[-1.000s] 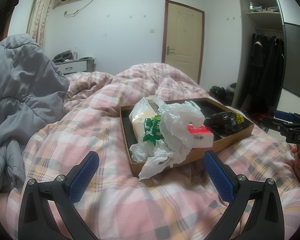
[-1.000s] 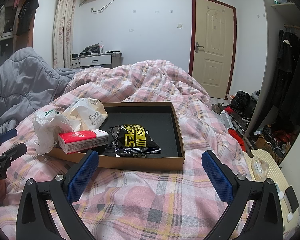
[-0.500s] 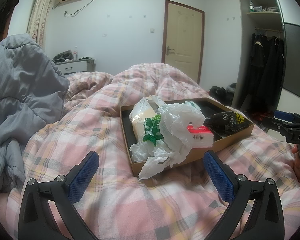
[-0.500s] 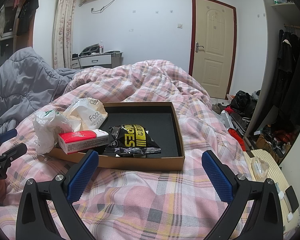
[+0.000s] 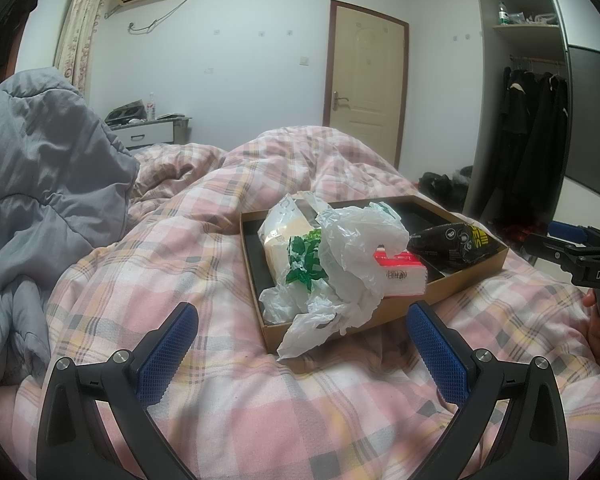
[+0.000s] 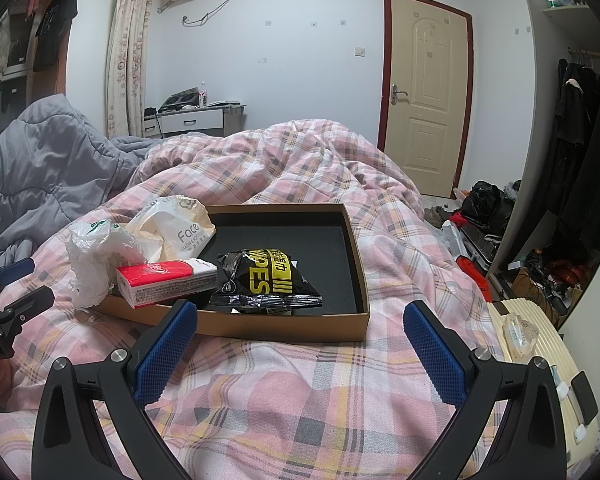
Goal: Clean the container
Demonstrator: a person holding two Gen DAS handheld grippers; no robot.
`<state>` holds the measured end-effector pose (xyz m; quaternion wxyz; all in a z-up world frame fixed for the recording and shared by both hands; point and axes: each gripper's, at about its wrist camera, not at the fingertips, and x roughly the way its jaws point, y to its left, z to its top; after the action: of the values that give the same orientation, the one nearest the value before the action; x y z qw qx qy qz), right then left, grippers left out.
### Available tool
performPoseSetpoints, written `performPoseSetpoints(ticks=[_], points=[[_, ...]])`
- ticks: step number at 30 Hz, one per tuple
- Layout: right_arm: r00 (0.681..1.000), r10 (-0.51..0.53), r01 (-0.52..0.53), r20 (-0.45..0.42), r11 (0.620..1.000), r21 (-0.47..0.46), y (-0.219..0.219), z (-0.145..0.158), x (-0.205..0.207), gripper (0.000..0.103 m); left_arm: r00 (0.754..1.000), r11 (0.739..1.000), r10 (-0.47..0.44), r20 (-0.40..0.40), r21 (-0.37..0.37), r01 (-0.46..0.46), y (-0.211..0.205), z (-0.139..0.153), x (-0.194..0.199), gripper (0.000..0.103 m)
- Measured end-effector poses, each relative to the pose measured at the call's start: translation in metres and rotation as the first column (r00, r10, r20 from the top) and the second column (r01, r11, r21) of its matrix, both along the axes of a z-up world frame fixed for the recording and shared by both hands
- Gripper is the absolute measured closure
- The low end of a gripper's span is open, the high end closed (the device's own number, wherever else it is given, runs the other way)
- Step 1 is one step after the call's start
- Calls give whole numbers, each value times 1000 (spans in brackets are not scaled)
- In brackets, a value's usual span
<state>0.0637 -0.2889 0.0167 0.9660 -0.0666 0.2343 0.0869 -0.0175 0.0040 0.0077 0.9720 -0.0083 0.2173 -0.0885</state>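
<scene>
On bed, cardboard tray [image 6: 284, 326] sat on plaid quilt [image 6: 300, 400], holding plastic bag [image 5: 348, 248], tissue pack [image 6: 168, 280], wipes packet [image 6: 266, 280]. Left claw [image 5: 302, 344] and right claw [image 6: 300, 346] both apart, empty. Advised: lift loose bag first, pinching crumpled edge.

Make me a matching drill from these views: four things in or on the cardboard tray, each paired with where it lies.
Things:
1. black and yellow wipes packet
2. red and white tissue pack
3. crumpled white plastic bag
4. cream "Face" tissue pack

Places:
A. spilling over the edge of the brown cardboard tray onto the quilt
B. flat on the tray's black floor
C. at the tray's far left corner, in the right wrist view
D. propped across the tray's rim, between bag and wipes

Pairs: 1-B, 2-D, 3-A, 4-C
</scene>
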Motion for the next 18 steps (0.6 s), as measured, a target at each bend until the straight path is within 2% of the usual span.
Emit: performPoseSetpoints(ticks=[18], points=[[1000,1,-1,1,1000,-12,0,0,0,1,1000,1000,0,-1,0,0,0,0,0,0]])
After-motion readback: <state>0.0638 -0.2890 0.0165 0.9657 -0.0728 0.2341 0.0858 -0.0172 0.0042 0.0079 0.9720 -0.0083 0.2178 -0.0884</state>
